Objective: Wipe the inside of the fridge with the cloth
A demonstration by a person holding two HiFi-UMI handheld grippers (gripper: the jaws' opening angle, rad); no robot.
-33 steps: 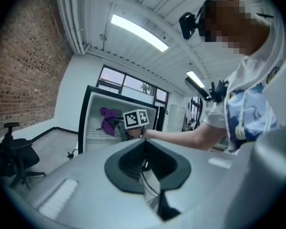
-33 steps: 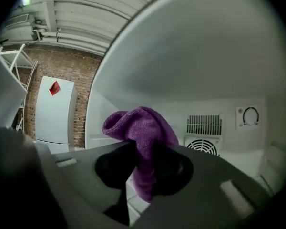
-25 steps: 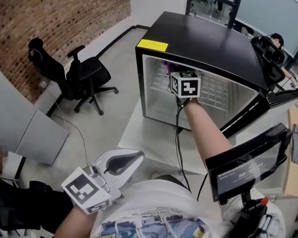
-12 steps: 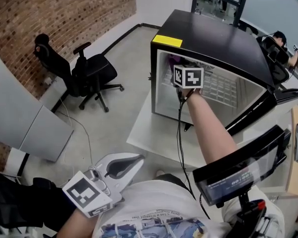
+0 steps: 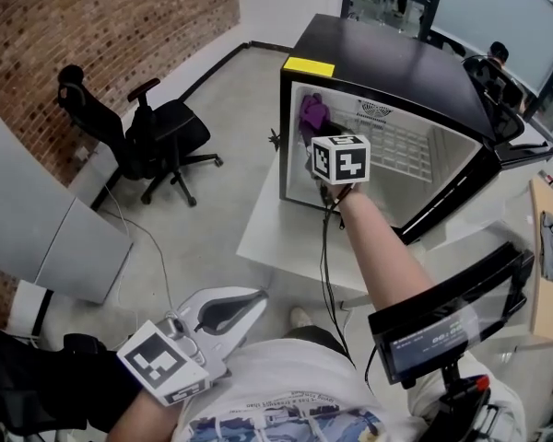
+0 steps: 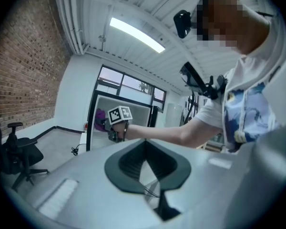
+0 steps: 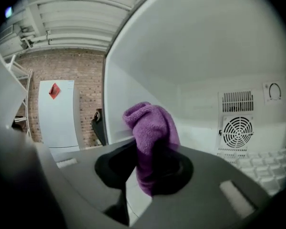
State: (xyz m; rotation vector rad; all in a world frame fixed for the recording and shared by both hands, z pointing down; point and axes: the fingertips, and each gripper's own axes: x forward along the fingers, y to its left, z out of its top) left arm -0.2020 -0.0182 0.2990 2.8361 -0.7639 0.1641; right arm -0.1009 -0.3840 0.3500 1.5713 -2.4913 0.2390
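The black fridge stands open, its white inside facing me. My right gripper reaches into it at the upper left and is shut on the purple cloth. In the right gripper view the cloth sticks up from between the jaws, right beside the left inner wall; whether it touches the wall I cannot tell. The back wall's fan grille is to the right. My left gripper hangs low by my body, far from the fridge, shut on nothing.
The fridge sits on a white platform with its door swung out to the right. A black office chair stands at the left, a grey cabinet nearer. A dark screen is by my right side. A cable hangs from my right arm.
My right gripper has drawn back a little toward the fridge's front edge with the cloth still in it, so more of the cloth shows. The left gripper has stayed put.
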